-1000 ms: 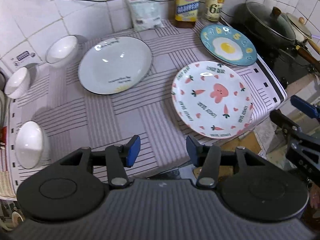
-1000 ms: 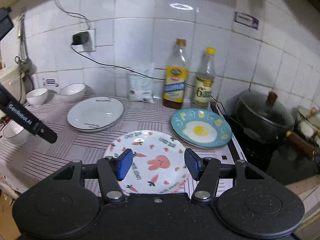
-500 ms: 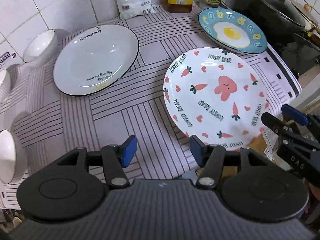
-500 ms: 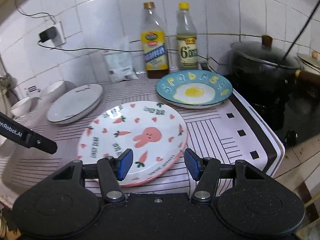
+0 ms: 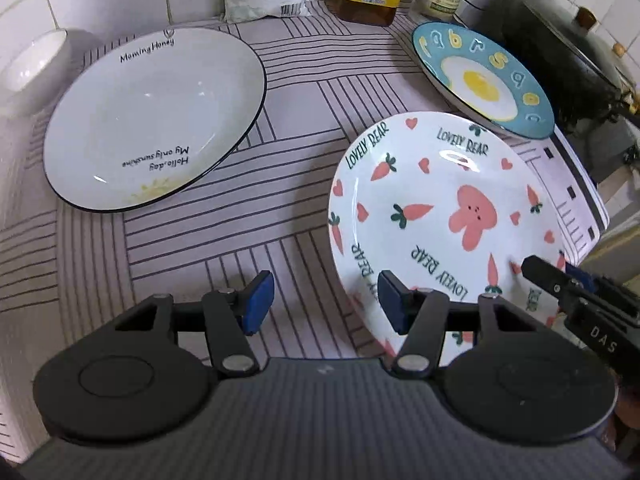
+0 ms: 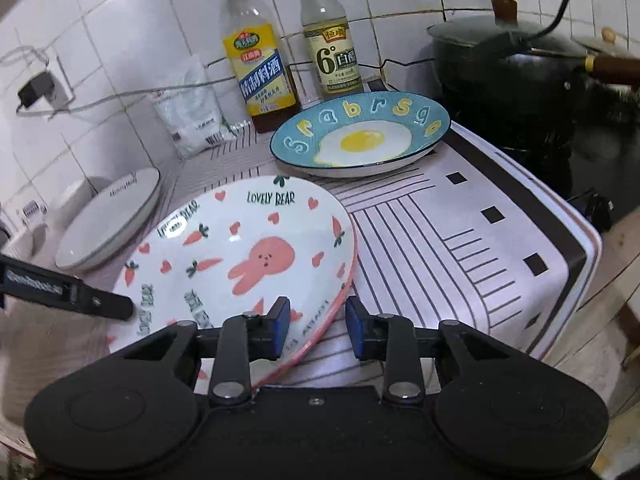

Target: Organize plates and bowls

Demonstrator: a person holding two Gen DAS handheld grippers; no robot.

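Note:
The rabbit-and-carrot plate (image 5: 440,208) (image 6: 240,256) lies on the striped cloth near the counter's front edge. My right gripper (image 6: 314,328) is open, its jaws straddling the plate's near right rim; it also shows in the left wrist view (image 5: 580,292). My left gripper (image 5: 324,300) is open and empty, just left of that plate's near rim. A white black-rimmed plate (image 5: 156,116) (image 6: 108,220) lies to the left. A blue fried-egg plate (image 5: 480,76) (image 6: 360,136) lies at the back right. A white bowl (image 5: 30,68) stands at far left.
Two bottles (image 6: 256,60) (image 6: 328,40) and a white bag (image 6: 188,116) stand against the tiled wall. A black lidded pot (image 6: 508,72) sits on the stove at right. The cloth's edge (image 6: 576,256) drops off at front right.
Both grippers moved forward and down toward the rabbit plate. The right gripper's jaws now straddle its near rim. Two front-left bowls left the left wrist view.

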